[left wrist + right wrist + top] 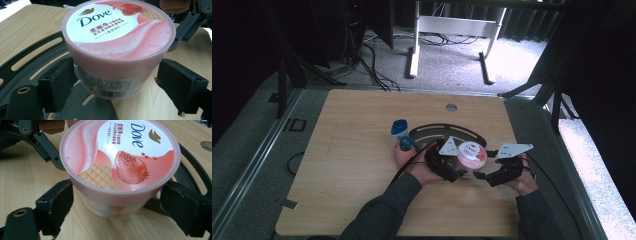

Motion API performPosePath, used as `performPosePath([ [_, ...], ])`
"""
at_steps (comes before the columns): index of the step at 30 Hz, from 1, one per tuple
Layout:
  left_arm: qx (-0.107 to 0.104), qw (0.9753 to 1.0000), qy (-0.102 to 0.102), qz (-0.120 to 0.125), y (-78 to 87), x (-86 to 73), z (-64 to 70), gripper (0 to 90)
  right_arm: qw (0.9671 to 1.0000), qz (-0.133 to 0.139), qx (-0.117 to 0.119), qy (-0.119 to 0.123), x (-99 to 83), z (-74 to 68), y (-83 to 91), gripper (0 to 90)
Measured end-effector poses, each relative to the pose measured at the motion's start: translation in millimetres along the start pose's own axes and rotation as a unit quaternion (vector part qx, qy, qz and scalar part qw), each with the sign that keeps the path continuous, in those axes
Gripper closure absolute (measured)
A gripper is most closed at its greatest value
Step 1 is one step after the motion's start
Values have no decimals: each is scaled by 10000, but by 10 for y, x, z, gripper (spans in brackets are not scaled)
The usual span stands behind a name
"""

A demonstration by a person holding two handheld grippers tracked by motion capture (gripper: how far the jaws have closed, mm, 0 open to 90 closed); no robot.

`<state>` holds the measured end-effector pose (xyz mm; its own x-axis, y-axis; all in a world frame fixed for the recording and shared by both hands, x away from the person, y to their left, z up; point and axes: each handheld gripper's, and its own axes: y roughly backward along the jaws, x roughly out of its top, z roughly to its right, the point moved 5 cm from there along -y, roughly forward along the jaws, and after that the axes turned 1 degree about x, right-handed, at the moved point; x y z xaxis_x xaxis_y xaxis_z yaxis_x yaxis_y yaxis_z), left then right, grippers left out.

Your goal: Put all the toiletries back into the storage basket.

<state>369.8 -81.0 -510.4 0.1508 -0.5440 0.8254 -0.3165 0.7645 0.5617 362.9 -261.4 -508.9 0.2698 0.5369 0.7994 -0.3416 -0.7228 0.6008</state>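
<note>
Dove tub (471, 154) upright near table's (362, 200) front-right part, base partly on black slotted plate (447, 131). Left gripper (115, 82) and right gripper (116, 205) both flank it, jaws spread, grip not clear. Blue bottle (399, 130) just left.

between your left gripper's (115, 82) jaws sits the pink tub (117, 50); its lid reads "dove" in dark blue under a gold bird mark, with small chinese lines beneath. a barcode label (113, 93) on the tub's side is too small to read.
</note>
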Motion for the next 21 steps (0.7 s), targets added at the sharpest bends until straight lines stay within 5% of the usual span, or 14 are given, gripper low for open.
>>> performPosePath([
  [21,127,9998,103,-68,-111,46,-146,154,10000,-67,-31,1,36,202,-47,115],
])
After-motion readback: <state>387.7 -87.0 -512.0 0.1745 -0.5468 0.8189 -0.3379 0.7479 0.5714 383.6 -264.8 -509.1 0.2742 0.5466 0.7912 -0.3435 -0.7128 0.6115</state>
